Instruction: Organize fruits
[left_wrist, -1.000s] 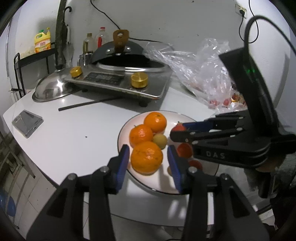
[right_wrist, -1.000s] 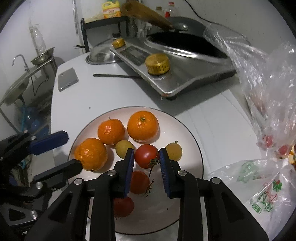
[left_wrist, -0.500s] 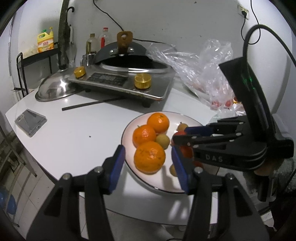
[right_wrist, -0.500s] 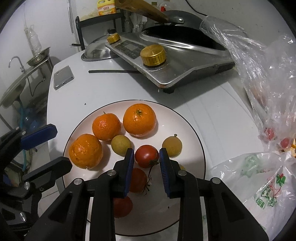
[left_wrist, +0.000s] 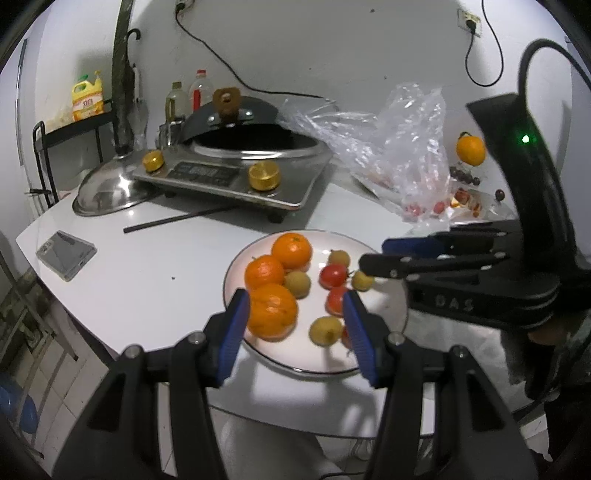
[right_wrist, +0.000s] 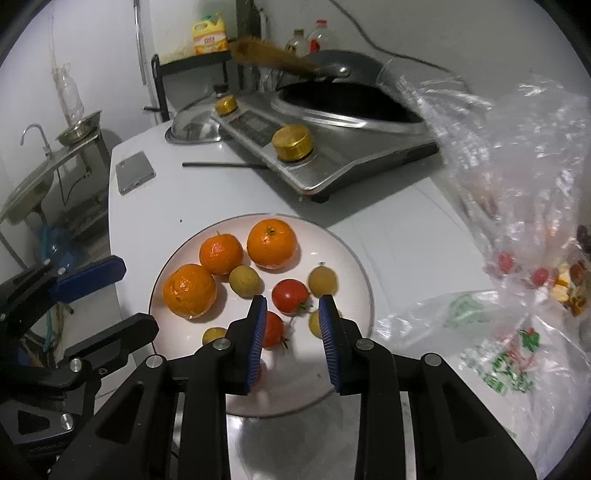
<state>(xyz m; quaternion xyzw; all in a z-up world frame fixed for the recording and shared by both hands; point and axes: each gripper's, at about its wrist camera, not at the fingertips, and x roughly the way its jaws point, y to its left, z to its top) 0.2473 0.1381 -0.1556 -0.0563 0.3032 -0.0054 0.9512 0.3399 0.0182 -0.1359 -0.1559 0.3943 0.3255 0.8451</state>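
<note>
Both claws, left claw (left_wrist: 295, 328) and right claw (right_wrist: 291, 325), hover apart and empty over the round white plate (right_wrist: 354, 266); oranges (right_wrist: 271, 243), red tomatoes (right_wrist: 290, 295) and small yellow fruits (right_wrist: 243, 280) lie mixed ahead, so sorting seems unfinished.

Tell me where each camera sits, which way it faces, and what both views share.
Left wrist: on the left gripper, facing forward over the plate toward the stove; its blue fingers show, open, with the right gripper alongside.
Right wrist: on the right gripper, looking down at the plate; fingers open, left gripper in frame.
Shared: plate, oranges, stove.
</note>
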